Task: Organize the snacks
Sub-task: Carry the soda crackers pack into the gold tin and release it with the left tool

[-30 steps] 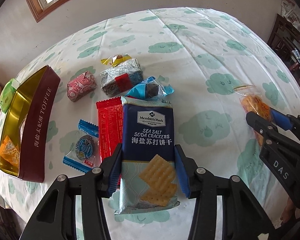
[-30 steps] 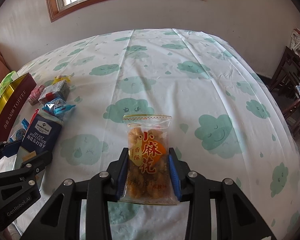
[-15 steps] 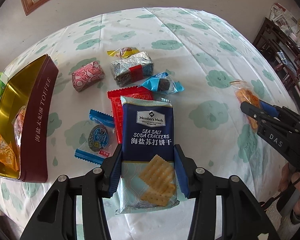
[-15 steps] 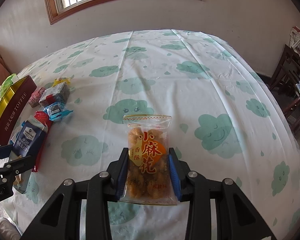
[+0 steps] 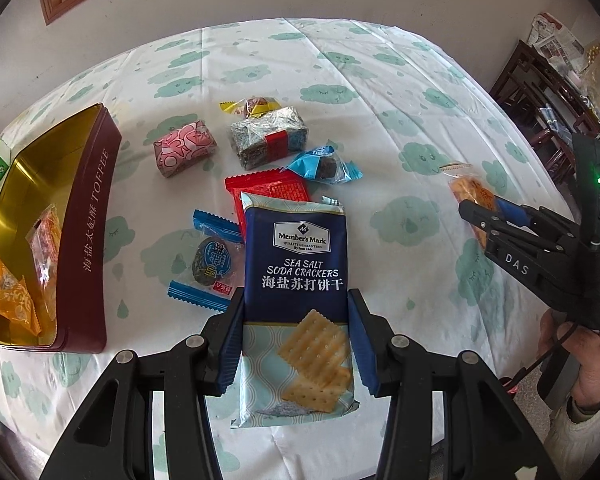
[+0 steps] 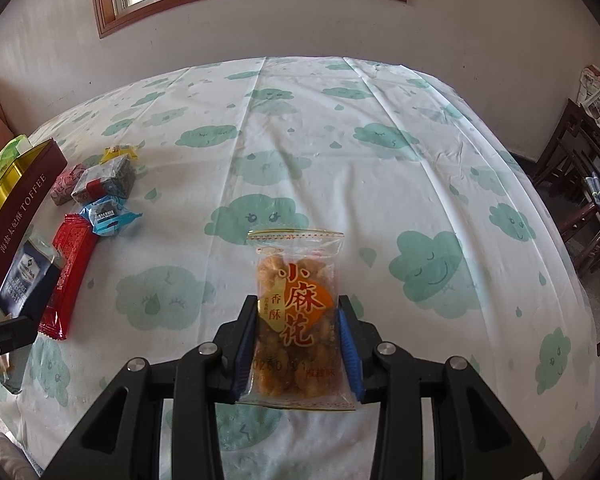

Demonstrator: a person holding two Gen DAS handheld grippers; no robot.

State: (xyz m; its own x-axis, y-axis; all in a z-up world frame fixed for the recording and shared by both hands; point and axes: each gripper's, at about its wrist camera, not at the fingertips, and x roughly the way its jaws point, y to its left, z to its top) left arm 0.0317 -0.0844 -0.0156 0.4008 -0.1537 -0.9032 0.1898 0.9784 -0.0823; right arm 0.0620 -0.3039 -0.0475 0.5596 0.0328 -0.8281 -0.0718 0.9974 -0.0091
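Observation:
My left gripper (image 5: 296, 340) is shut on a navy packet of sea salt soda crackers (image 5: 296, 276) and holds it above the table's near edge. My right gripper (image 6: 298, 344) is shut on a clear bag of orange fried twists (image 6: 296, 312), held over the cloth. The right gripper also shows at the right of the left wrist view (image 5: 496, 220). The maroon toffee tin (image 5: 88, 232) stands open at the left with a few wrapped sweets inside. A red packet (image 5: 268, 192), a blue round snack (image 5: 212, 264) and other wrapped snacks lie loose beside the tin.
A pink wrapped block (image 5: 184, 152), a silver block with a red band (image 5: 268, 140), a yellow candy (image 5: 248, 106) and a blue wrapped cake (image 5: 324, 166) lie behind the red packet. A green pack (image 6: 10, 154) lies behind the tin. Dark wooden chairs (image 6: 580, 200) stand at the right.
The left gripper has lifted and drawn back with the crackers, so the tin and loose snacks look farther off. The right gripper holds its bag almost still.

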